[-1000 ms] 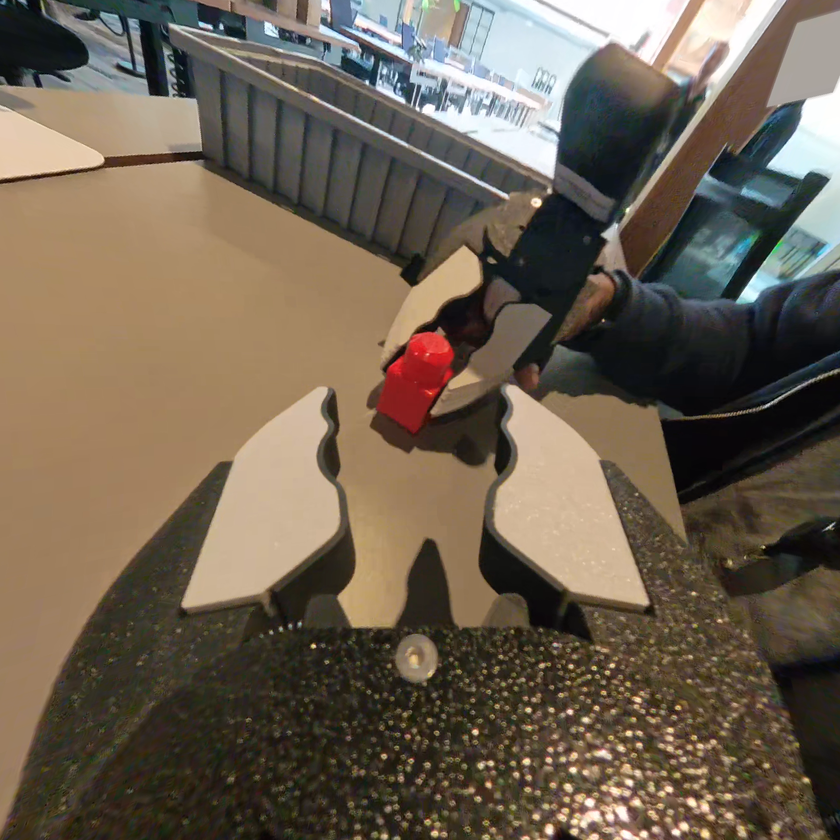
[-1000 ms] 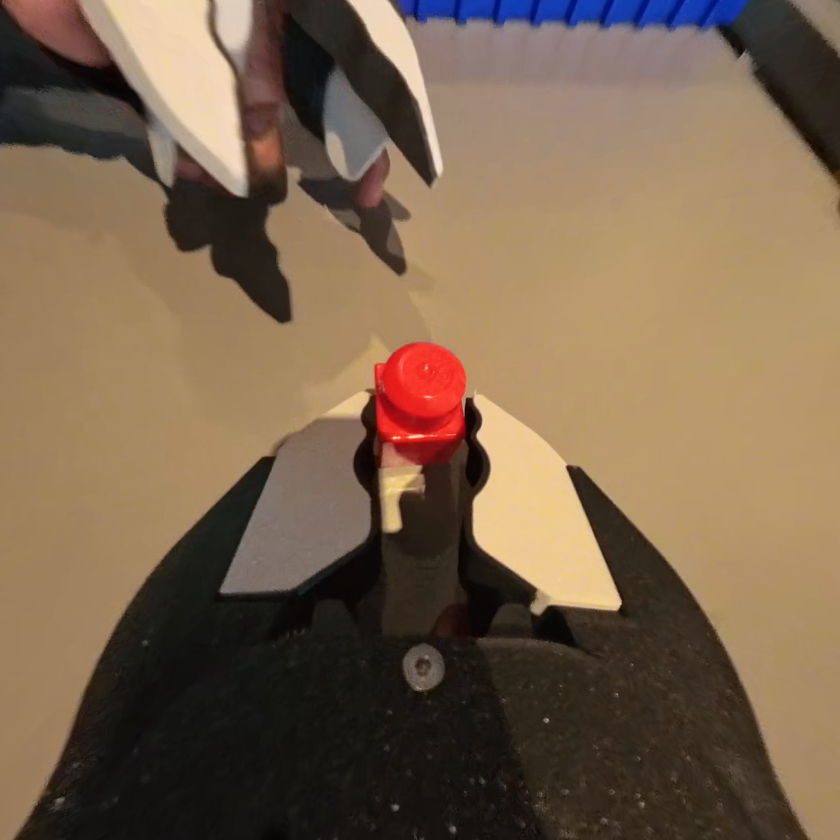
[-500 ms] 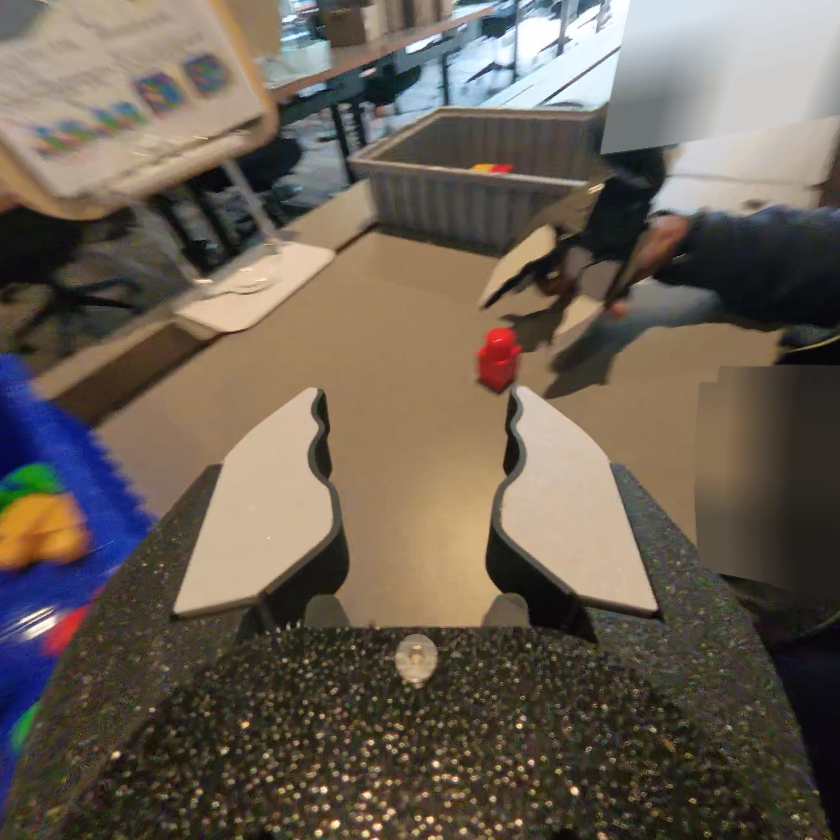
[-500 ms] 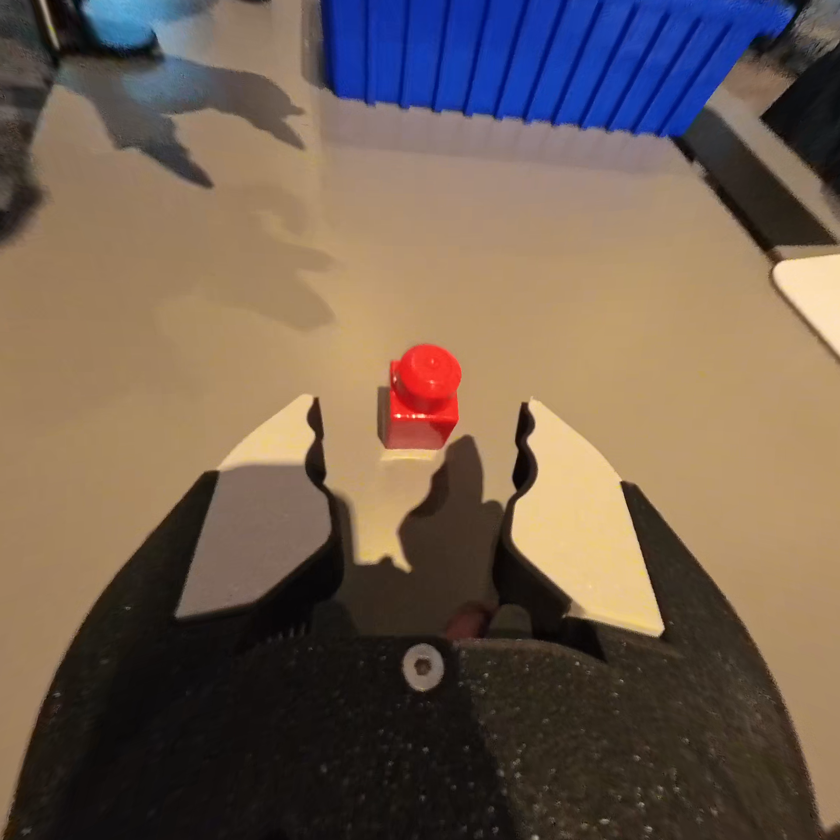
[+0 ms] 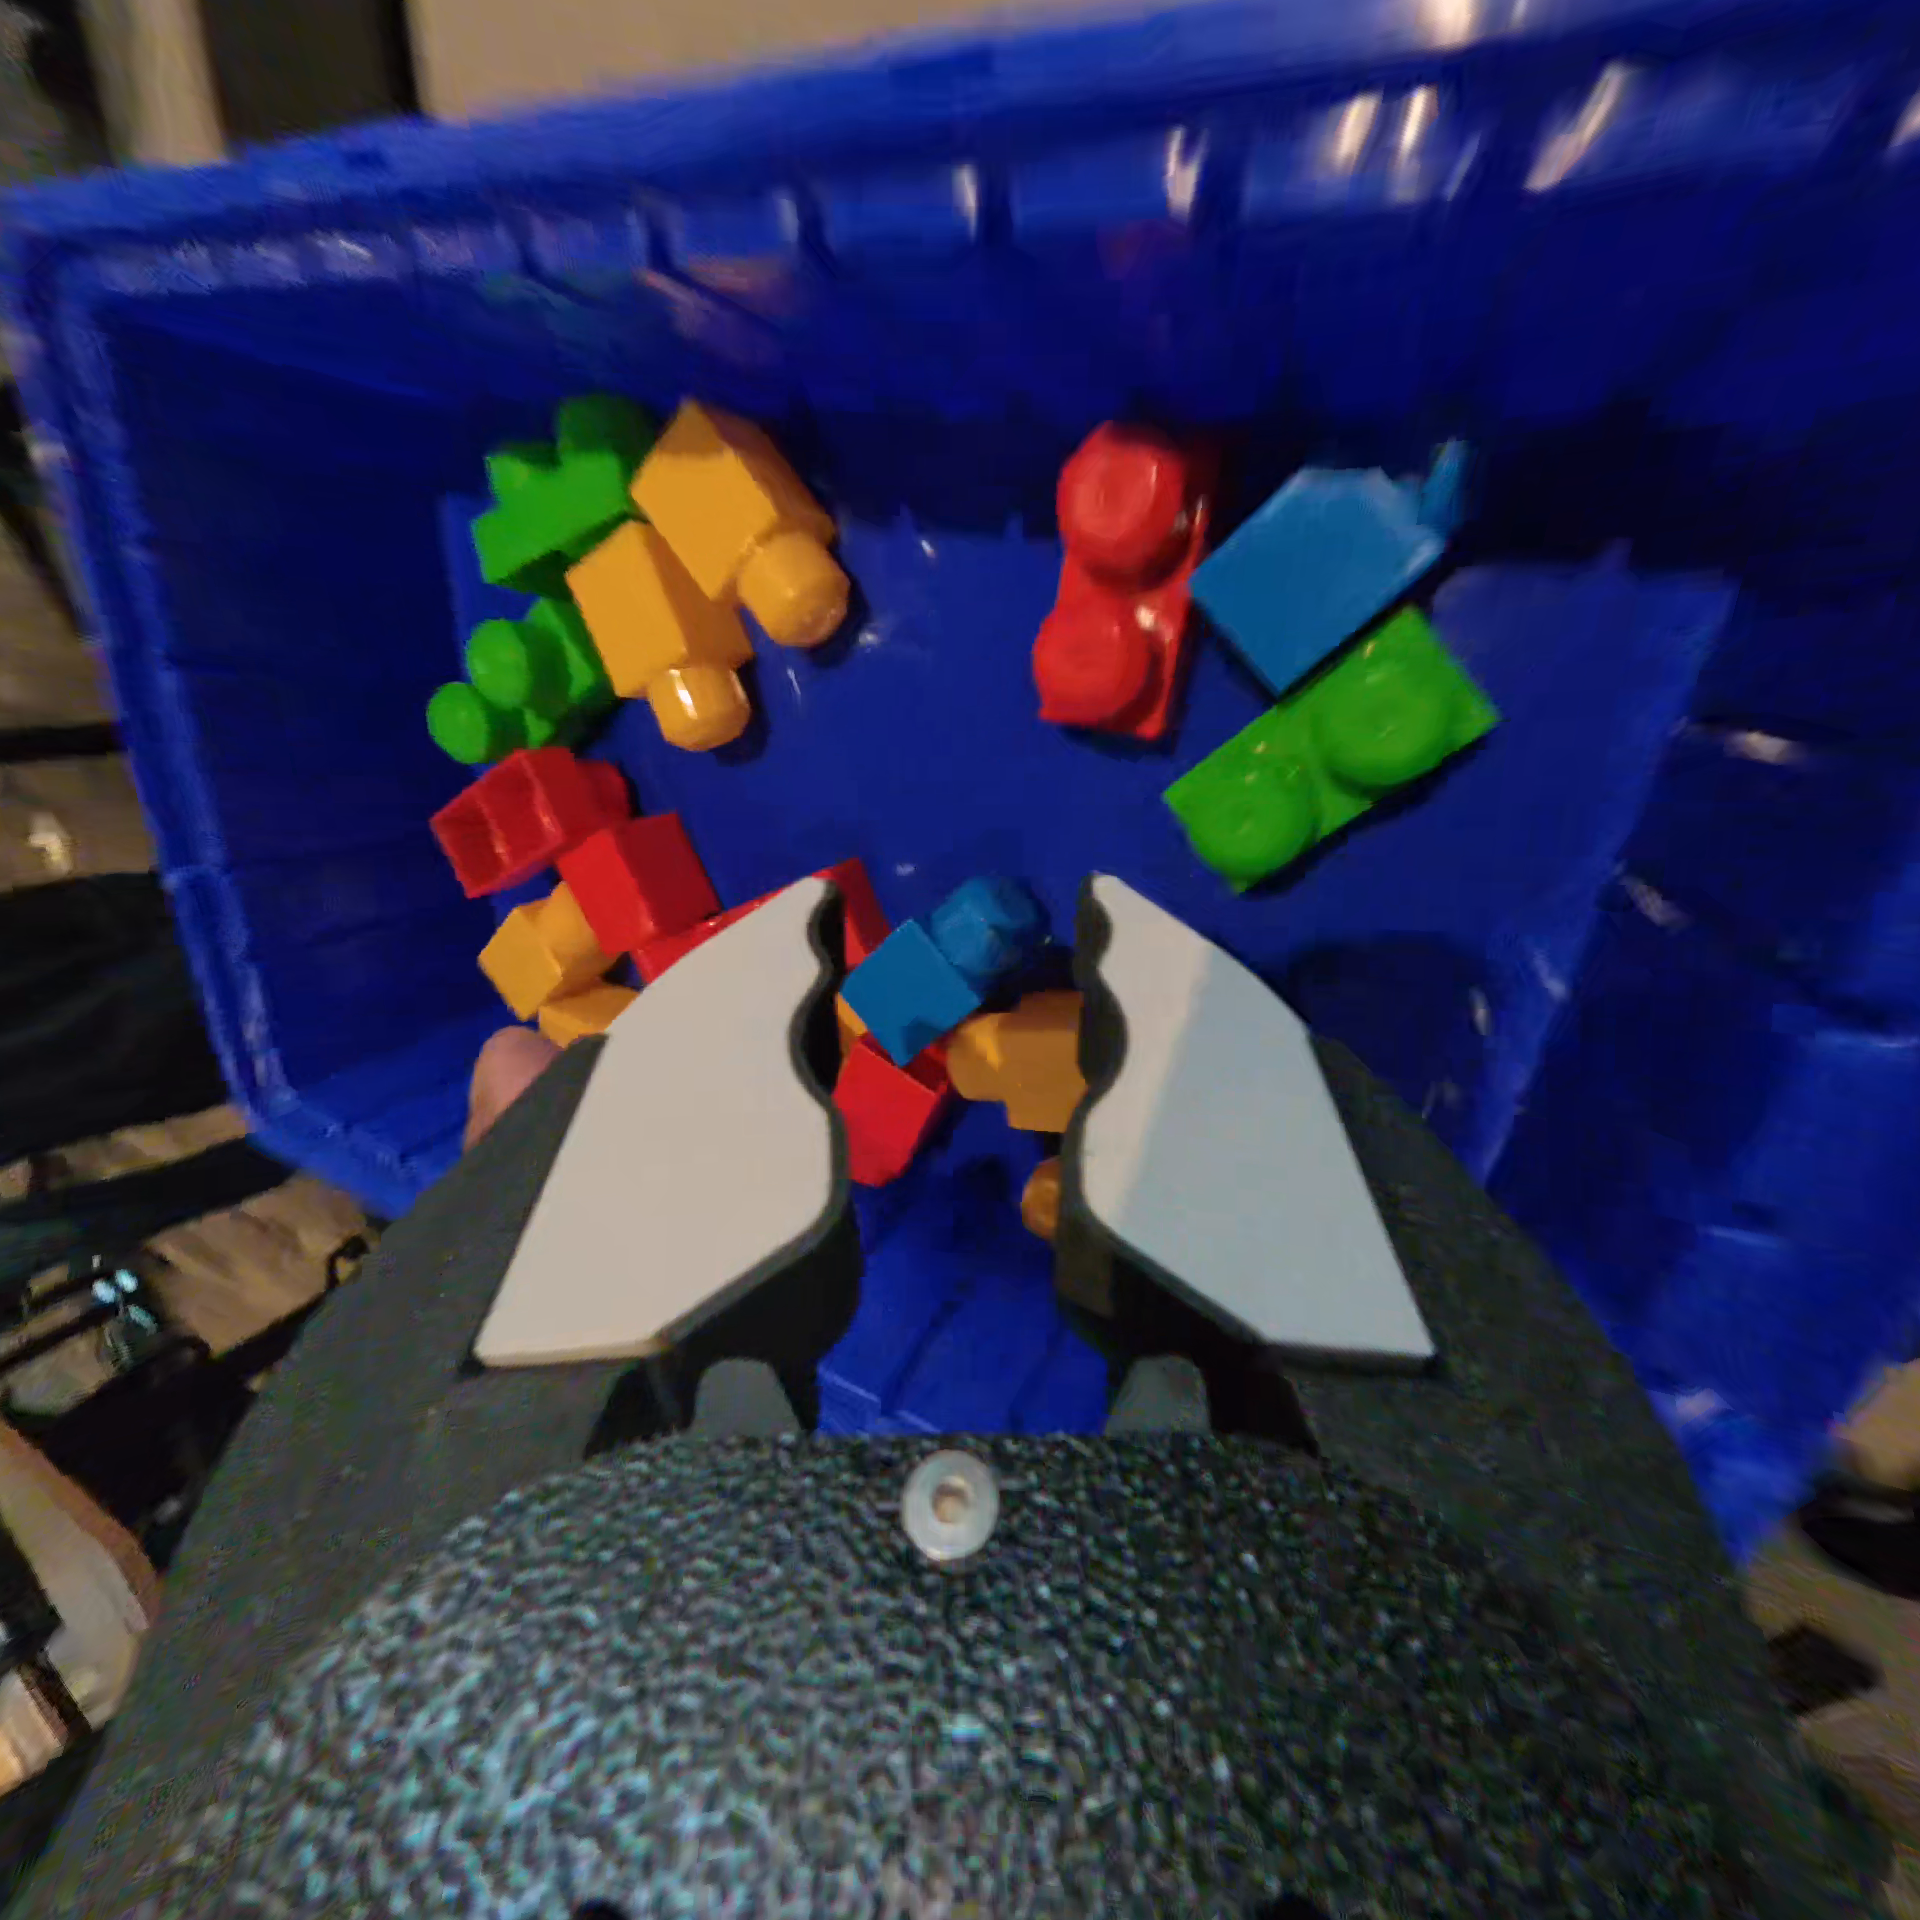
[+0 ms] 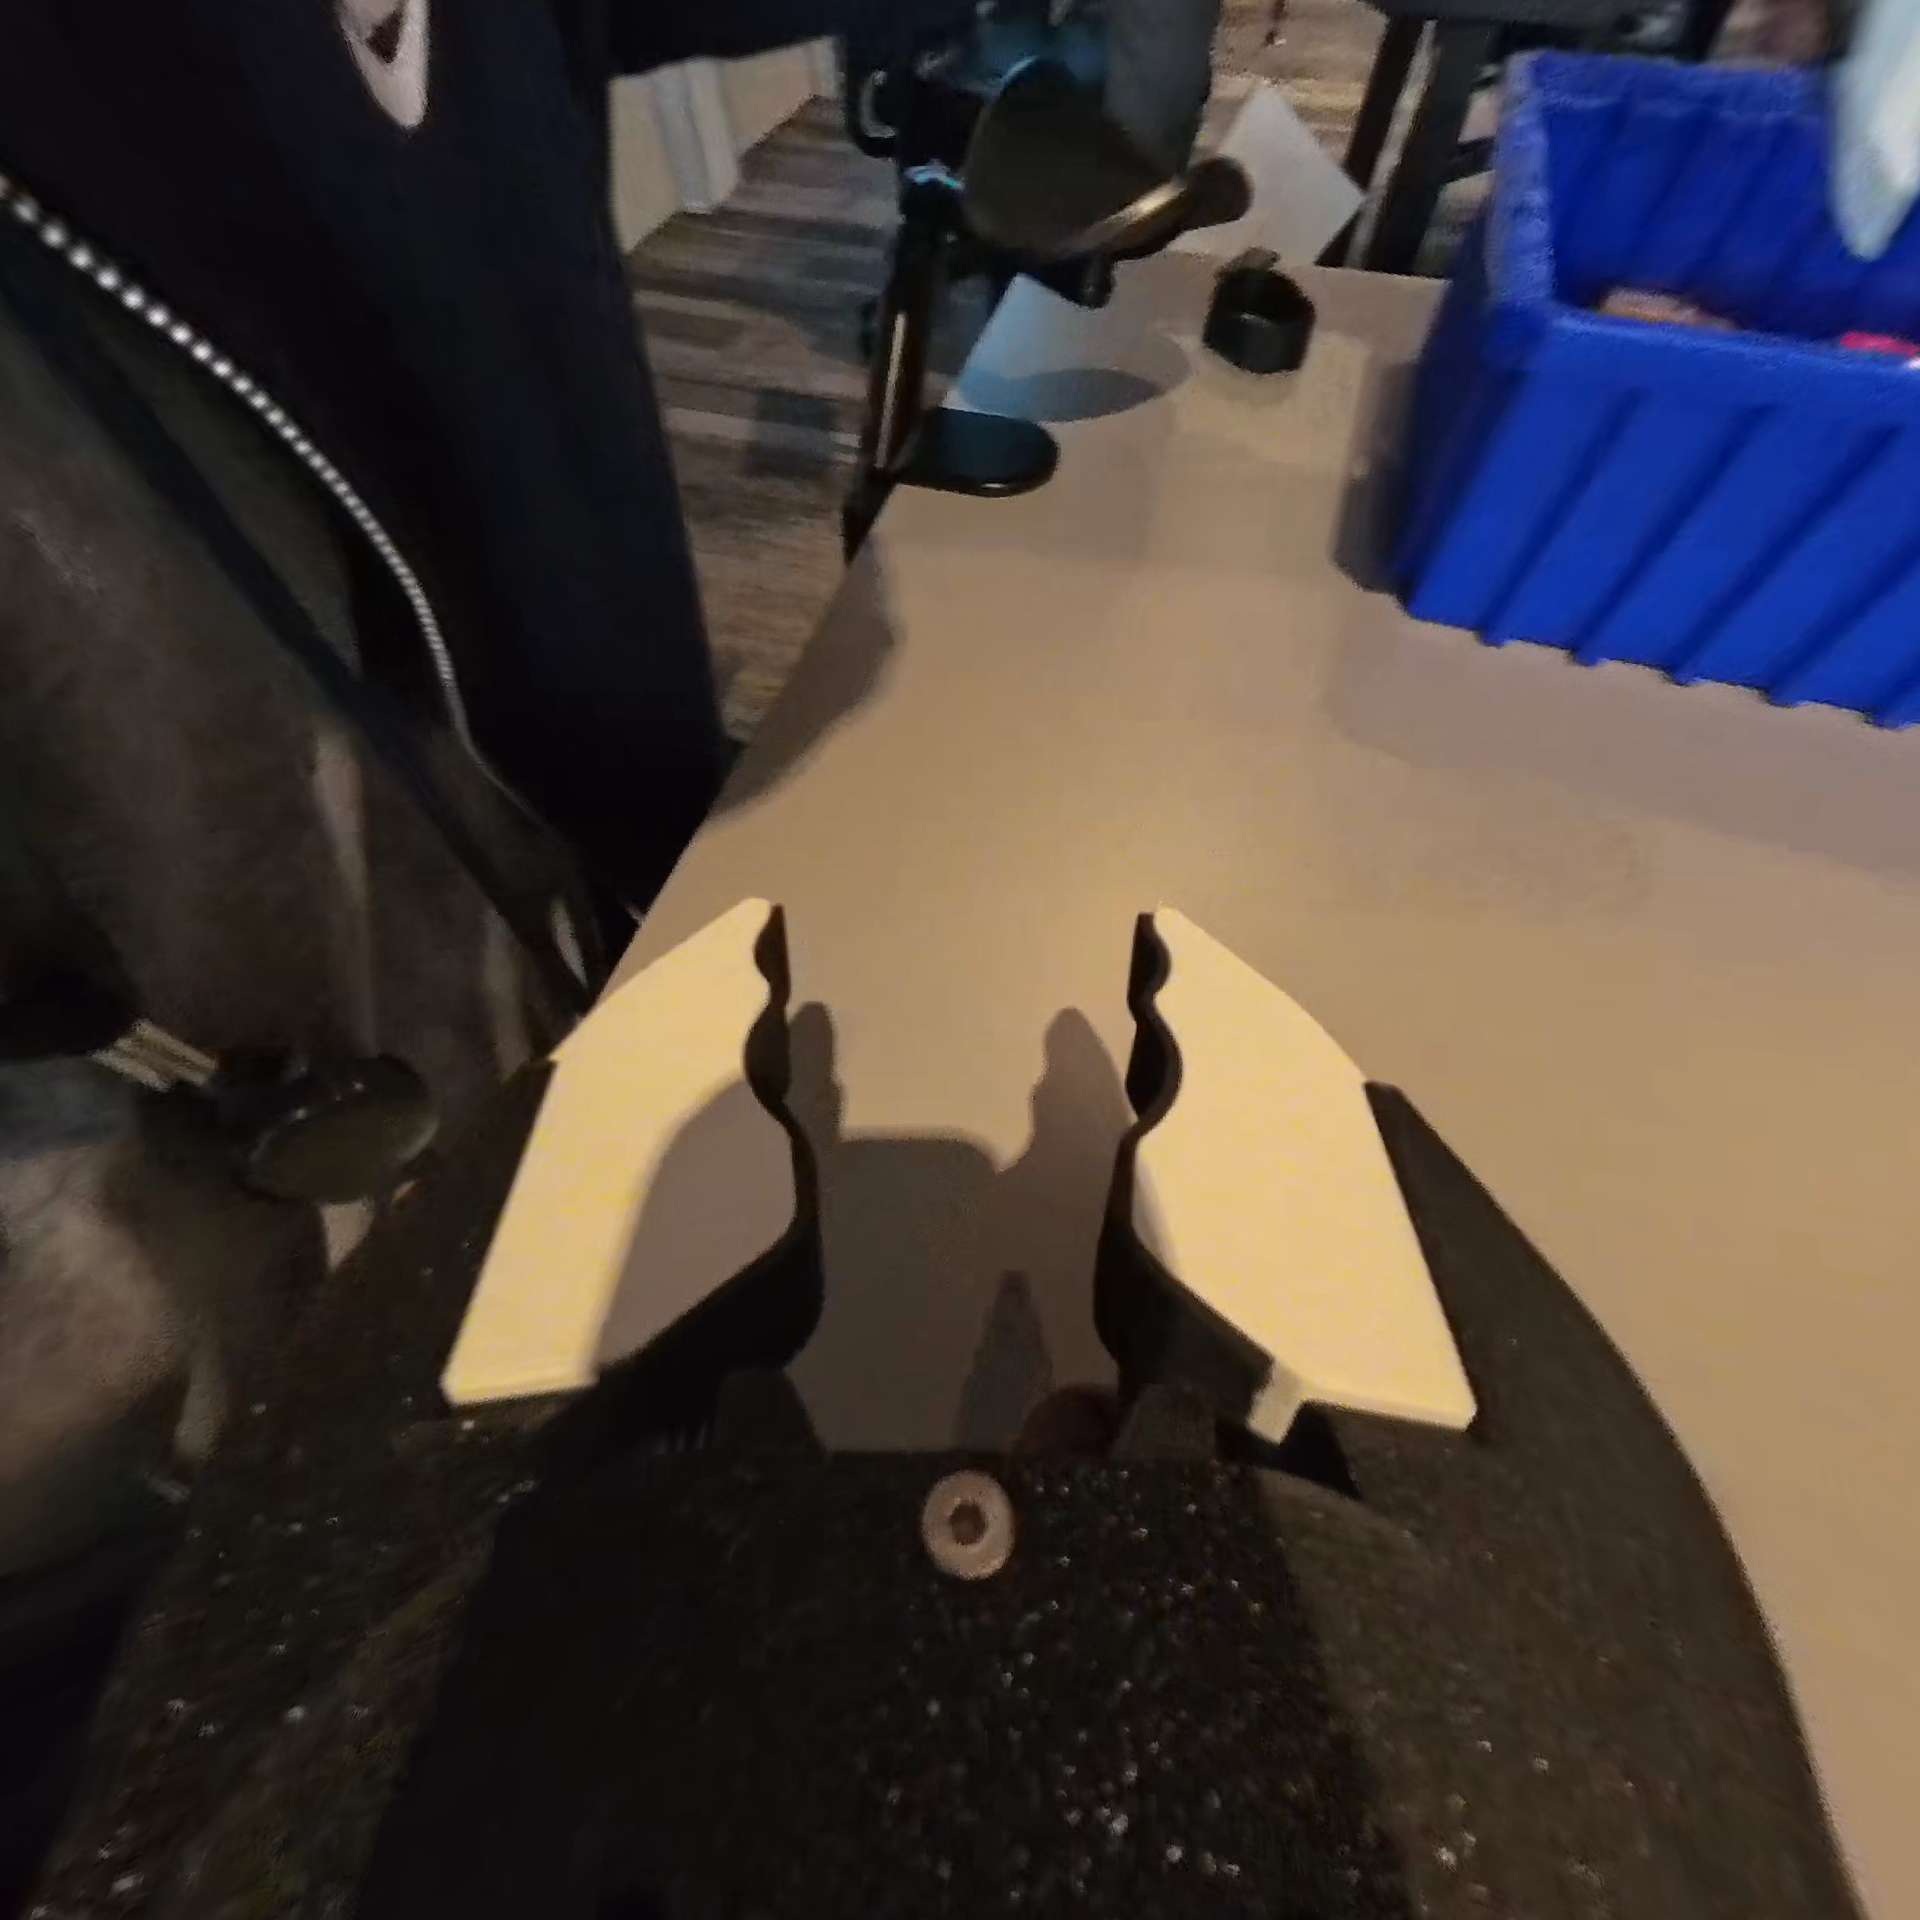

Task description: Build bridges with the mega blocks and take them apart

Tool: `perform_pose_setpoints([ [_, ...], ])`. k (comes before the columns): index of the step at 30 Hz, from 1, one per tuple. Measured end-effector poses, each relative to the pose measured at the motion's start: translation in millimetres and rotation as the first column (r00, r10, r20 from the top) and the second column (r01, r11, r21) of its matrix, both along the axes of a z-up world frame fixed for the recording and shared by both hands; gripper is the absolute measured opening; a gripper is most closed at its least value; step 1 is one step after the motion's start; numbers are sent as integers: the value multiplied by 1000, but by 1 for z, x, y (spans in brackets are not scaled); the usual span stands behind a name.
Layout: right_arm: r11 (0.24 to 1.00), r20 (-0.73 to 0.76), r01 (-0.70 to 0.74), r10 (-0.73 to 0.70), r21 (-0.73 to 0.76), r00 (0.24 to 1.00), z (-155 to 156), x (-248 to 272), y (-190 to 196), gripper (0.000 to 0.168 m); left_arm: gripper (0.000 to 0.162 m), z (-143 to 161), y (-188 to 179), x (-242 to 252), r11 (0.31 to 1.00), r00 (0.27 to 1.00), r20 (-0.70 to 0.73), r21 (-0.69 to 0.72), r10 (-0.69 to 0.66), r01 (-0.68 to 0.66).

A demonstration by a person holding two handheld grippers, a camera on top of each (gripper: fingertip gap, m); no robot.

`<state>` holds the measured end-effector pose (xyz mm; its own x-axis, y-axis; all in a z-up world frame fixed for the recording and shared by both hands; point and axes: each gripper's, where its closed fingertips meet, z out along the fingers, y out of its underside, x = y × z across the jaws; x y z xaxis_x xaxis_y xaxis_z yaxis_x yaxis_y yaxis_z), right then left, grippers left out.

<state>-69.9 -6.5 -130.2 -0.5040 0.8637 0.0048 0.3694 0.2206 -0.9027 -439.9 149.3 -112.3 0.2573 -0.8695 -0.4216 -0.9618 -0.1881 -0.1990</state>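
The left gripper (image 5: pixel 954 914) is spread over a shiny bin (image 5: pixel 312 436); a knobby blue block (image 5: pixel 940 982) sits between its fingers. The right gripper (image 6: pixel 956 920) is spread over the smooth table (image 6: pixel 1351 935).

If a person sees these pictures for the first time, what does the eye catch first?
First, the blue bin filling the left wrist view, with red, green, orange and blue mega blocks loose on its floor. The open left gripper hangs over a small blue block near the bin's front. In the right wrist view, the open right gripper is empty above the bare tan table.
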Motion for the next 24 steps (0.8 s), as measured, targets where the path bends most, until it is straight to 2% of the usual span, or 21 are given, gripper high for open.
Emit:
perform_pose_setpoints([
  [3,999,30,-41,41,-25,999,-15,-9,-15,63,40,-30,16,-22,991,995,-84,-126,-52,41],
  [8,993,47,-58,63,-106,997,-24,-11,-20,61,39,-58,17,-45,962,975,-183,-262,-126,75],
  [10,988,57,-67,75,-137,996,-25,-12,-20,60,38,-64,20,-53,959,961,-226,-267,-156,93],
  [14,977,43,-86,96,-194,994,-20,-14,-20,57,38,-66,31,-49,962,958,-219,-239,-184,130],
  [16,975,40,-89,99,-202,994,-19,-14,-19,57,43,-72,33,-46,959,956,-222,-248,-190,133],
  [18,976,30,-86,94,-202,995,-18,-13,-19,56,41,-80,29,-40,952,957,-214,-279,-194,130],
  [24,976,21,-79,85,-203,996,-17,-13,-18,56,43,-83,32,-46,964,963,-230,-253,-142,81],
])
